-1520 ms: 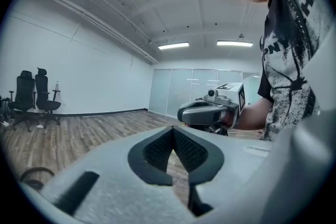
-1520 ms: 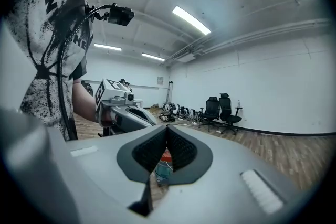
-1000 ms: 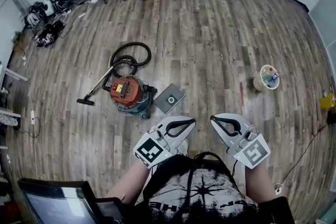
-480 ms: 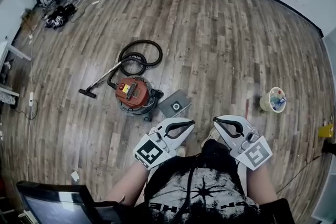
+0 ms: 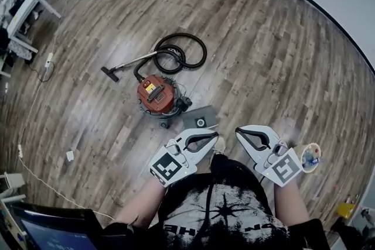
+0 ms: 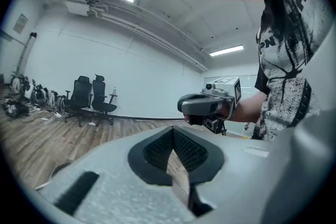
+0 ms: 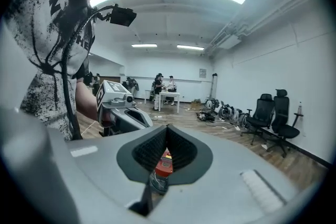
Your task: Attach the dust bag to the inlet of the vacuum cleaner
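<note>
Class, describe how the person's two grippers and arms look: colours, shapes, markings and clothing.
Both the left gripper and right gripper are pale grey, wedge-shaped shells with black ribbed pads lining the jaws. Each carries a white cube printed with black square markers. The person wears a short-sleeved black T-shirt with white splatter print; a thin black cable runs down its front.

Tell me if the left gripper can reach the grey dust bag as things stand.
Probably not yet: the left gripper is shut and held at waist height, while the dust bag lies flat on the floor beside the vacuum cleaner. Nothing blocks the way down.
</note>
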The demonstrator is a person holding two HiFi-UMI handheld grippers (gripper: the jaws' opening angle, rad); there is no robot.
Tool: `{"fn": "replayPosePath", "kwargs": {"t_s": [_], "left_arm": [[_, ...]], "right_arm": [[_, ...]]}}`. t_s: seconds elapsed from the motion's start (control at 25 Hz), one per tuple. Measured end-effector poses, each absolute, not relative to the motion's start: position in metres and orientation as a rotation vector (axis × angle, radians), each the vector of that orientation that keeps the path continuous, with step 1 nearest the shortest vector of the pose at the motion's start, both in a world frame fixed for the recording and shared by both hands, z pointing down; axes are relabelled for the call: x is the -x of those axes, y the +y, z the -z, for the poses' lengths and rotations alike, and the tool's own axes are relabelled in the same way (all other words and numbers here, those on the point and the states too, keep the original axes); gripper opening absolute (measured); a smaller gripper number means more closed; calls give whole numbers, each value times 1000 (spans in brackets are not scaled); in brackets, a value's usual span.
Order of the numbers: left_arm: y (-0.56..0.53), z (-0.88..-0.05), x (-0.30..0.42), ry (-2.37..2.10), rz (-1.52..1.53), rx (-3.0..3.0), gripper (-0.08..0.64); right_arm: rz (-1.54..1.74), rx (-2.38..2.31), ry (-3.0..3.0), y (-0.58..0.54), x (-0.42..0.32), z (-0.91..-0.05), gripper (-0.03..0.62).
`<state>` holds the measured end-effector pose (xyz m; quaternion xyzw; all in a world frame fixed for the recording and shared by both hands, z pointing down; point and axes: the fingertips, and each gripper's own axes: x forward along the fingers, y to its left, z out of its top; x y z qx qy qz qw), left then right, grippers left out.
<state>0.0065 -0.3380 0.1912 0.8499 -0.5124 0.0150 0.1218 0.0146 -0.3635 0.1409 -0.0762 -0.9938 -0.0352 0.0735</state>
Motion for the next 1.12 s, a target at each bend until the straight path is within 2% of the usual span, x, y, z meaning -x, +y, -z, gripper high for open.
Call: {"fn": "replayPosePath", "kwargs": {"t_s": [0.28, 0.6, 0.84, 1.12], "left_arm": [[-378, -177, 10, -1802, -90, -2294, 2], [-363, -168, 29, -2011, -146, -2126, 2], [-330, -163, 25, -2063, -138, -2115, 2], [-292, -165, 14, -2009, -100, -2179, 2]], "right_arm": [[115, 631, -2975, -406, 14, -137, 5], [103, 924, -2928, -388, 37, -139, 5], [137, 977, -2925, -354, 35, -134, 5], [135, 825, -2948, -328, 18, -130, 5]]}}
